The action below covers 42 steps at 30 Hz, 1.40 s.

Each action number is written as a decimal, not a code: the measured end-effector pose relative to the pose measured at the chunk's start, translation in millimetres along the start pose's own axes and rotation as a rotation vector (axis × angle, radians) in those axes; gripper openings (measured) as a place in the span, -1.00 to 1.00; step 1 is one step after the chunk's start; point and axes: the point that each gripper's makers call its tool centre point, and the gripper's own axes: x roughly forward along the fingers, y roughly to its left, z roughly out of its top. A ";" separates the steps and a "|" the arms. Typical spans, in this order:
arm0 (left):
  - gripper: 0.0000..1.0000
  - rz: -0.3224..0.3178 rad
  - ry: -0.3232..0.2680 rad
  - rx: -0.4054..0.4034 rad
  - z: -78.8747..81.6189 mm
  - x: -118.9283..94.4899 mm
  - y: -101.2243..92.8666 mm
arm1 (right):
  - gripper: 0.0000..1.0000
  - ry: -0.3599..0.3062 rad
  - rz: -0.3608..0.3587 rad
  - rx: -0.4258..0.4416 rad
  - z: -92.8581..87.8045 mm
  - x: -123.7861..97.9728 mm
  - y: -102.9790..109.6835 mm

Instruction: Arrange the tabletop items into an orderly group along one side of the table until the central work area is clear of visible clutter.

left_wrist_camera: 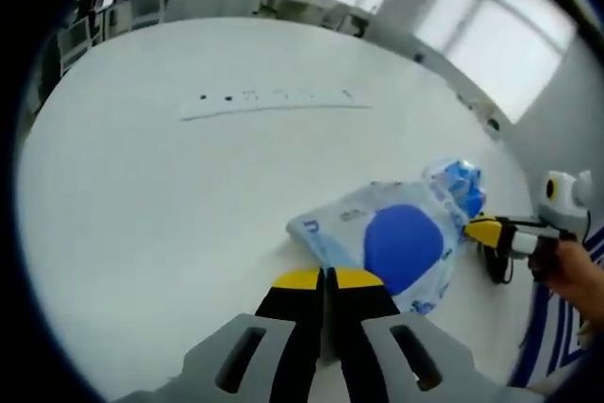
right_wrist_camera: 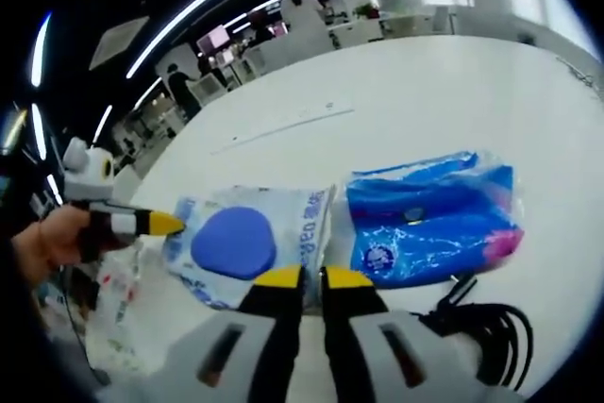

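Note:
A white pack with a blue oval point(left_wrist_camera: 401, 244) lies flat on the white table point(left_wrist_camera: 170, 195), just beyond my left gripper point(left_wrist_camera: 326, 277), whose yellow-tipped jaws are shut with nothing between them. Behind it lies a blue plastic pack point(left_wrist_camera: 458, 186). My right gripper point(left_wrist_camera: 486, 230) comes in from the right, its tip at the white pack's far edge. In the right gripper view the white pack point(right_wrist_camera: 236, 243) and the blue pack point(right_wrist_camera: 429, 219) lie side by side ahead of my right gripper point(right_wrist_camera: 313, 278), which is shut and empty. My left gripper point(right_wrist_camera: 160, 224) points at the white pack's left edge.
A long white power strip point(left_wrist_camera: 274, 101) lies across the far part of the table, also seen as the power strip point(right_wrist_camera: 283, 127). A black cable point(right_wrist_camera: 481, 323) is coiled near the blue pack. A hand point(right_wrist_camera: 47, 238) holds the left gripper. Desks and chairs stand beyond the table.

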 end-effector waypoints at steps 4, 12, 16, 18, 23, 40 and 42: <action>-0.95 -0.002 -0.010 -0.006 1.2 -0.7 0.0 | -0.90 0.000 0.001 0.004 0.0 0.7 -1.1; -0.88 -0.002 -0.015 -0.013 1.9 -2.0 1.5 | -0.92 0.010 -0.001 -0.003 -2.0 2.3 -2.3; -0.89 -0.003 -0.016 -0.014 1.7 -2.8 2.0 | -0.95 0.003 -0.007 -0.014 0.4 1.9 -2.1; -0.90 -0.003 -0.014 -0.012 1.1 -3.0 2.4 | -0.95 -0.003 -0.010 -0.019 2.2 1.9 -2.3; -0.91 -0.002 -0.014 -0.013 0.5 -3.3 2.6 | -0.96 -0.019 -0.019 -0.042 9.1 1.3 0.4; -0.79 -0.004 -0.025 -0.014 3.1 -9.0 2.4 | -0.86 -0.049 -0.015 -0.056 18.3 -4.0 2.9; -0.76 -0.002 -0.029 -0.012 4.0 -10.9 2.3 | -0.85 -0.050 -0.016 -0.064 18.4 -5.1 4.5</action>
